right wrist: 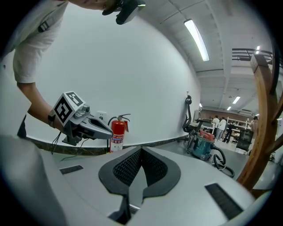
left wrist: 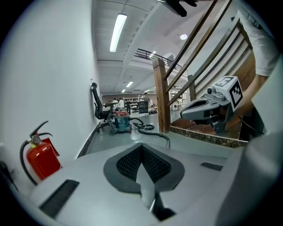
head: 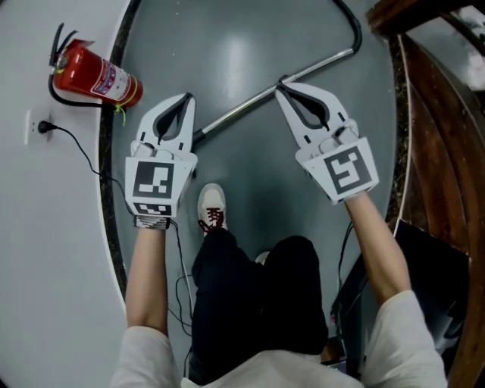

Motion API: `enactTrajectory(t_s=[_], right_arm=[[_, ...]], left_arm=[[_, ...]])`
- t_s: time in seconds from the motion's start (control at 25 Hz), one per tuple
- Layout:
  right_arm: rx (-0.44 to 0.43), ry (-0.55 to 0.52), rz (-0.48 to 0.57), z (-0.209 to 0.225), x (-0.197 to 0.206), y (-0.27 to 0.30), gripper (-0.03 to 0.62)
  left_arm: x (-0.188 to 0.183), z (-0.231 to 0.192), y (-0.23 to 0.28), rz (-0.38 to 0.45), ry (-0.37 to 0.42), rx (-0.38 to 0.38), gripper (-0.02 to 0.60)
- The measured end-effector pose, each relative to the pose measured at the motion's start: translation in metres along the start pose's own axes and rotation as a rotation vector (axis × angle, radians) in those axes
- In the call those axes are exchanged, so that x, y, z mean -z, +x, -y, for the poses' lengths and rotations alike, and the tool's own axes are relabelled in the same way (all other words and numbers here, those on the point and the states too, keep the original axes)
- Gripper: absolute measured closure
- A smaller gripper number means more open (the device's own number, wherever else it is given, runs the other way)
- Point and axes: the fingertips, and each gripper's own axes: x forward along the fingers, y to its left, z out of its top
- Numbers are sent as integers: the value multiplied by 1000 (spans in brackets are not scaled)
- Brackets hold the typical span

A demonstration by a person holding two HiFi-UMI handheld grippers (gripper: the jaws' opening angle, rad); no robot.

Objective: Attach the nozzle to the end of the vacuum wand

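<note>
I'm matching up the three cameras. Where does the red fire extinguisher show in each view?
Head view: fire extinguisher, upper left.
Left gripper view: lower left.
Right gripper view: left of centre.
Shared landmark: the white wall behind it.

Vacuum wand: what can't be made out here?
- Head view: the wand's near end is hidden behind the left gripper, so whether a nozzle sits on it can't be told.
- Head view: the hose is cut off by the top edge.
- Both gripper views: the shut jaws block the nearby floor, and the distant vacuum is too small for detail.
</note>
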Motion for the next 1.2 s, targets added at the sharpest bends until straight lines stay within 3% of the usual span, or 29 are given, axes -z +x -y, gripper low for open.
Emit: enactTrajectory(t_s=[0.32,0.76,1.2], right_arm=[[-13,-51,-2,29,-129,-32,568],[4,46,25,50,-334,-99,568],[37,54,58,49,-492,-167,568]], left_arm=[[-141,-12,-38,19,-3,-1,583],[-347,-1,-134,79,26,23,582],[-493,17,-208,165,-9,99,583]])
